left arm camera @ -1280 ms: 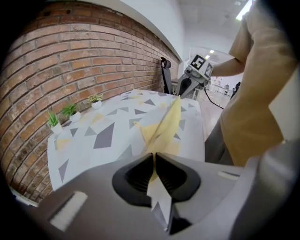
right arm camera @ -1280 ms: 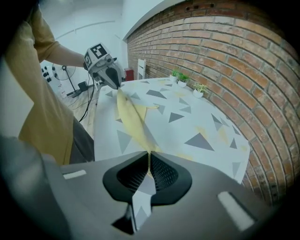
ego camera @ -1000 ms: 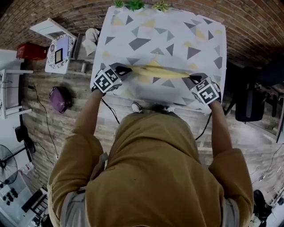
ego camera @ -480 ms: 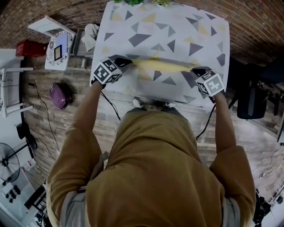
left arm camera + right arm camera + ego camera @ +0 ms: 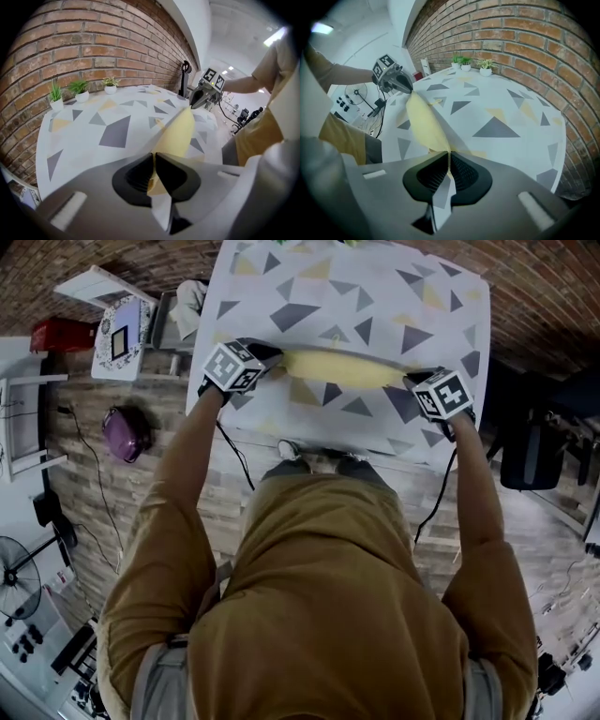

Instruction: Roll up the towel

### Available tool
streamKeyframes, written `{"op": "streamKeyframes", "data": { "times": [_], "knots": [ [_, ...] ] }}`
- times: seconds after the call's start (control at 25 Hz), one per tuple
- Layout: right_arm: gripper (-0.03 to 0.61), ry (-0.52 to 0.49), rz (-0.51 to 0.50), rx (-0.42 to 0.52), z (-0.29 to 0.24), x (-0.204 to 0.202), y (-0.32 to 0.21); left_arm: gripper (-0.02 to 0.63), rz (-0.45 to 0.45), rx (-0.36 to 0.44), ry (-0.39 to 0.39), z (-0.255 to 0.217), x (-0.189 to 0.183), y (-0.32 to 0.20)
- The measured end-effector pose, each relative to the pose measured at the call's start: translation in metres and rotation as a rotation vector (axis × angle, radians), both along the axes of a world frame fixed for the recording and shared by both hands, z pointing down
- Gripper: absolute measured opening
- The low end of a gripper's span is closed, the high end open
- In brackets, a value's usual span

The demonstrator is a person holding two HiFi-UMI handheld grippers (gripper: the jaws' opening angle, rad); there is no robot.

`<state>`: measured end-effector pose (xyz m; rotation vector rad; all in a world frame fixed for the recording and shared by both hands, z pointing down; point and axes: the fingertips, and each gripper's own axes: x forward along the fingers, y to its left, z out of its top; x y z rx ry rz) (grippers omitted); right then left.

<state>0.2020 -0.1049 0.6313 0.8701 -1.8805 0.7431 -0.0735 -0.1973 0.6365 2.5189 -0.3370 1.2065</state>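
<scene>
A pale yellow towel [image 5: 342,369] lies stretched as a narrow roll across the patterned table [image 5: 375,296], between my two grippers. At its left end my left gripper [image 5: 267,357] is shut on the cloth, whose edge sits pinched between the black pads [image 5: 154,176]. Over at the other end my right gripper [image 5: 414,381] is shut on the towel [image 5: 424,124] too. The left gripper view shows the towel [image 5: 178,133] running away toward the other gripper [image 5: 199,96]. From the right gripper view the left gripper [image 5: 401,84] appears at the towel's far end.
Three small potted plants [image 5: 79,91] stand at the table's far edge against the brick wall [image 5: 525,42]. A purple bag [image 5: 122,435] and a white shelf unit [image 5: 117,329] are on the floor to the left. A dark chair [image 5: 530,451] stands right.
Both grippers have moved farther across the table away from the person, carrying the towel with them; the towel now lies as a tighter, narrower strip.
</scene>
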Motion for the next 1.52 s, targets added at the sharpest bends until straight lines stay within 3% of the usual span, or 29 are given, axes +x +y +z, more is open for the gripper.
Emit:
{"op": "streamKeyframes", "data": {
  "times": [0.48, 0.6, 0.96, 1.24, 1.52],
  "knots": [
    [0.021, 0.160, -0.032, 0.019, 0.019, 0.006, -0.007, 0.083, 0.082, 0.106, -0.164, 0.019, 0.006, -0.005],
    [0.021, 0.205, -0.063, 0.040, 0.022, 0.005, -0.007, 0.084, 0.081, 0.129, -0.176, 0.018, 0.009, -0.004],
    [0.025, 0.233, -0.015, 0.064, 0.028, 0.011, -0.010, 0.092, 0.056, 0.202, -0.200, 0.023, 0.008, -0.009],
    [0.026, 0.249, -0.011, 0.091, 0.028, 0.012, -0.013, 0.107, 0.010, 0.233, -0.170, 0.016, 0.007, -0.012],
    [0.051, 0.209, -0.032, 0.072, 0.026, 0.008, -0.010, 0.107, -0.058, 0.258, -0.069, -0.009, 0.017, -0.016]
  ]
}}
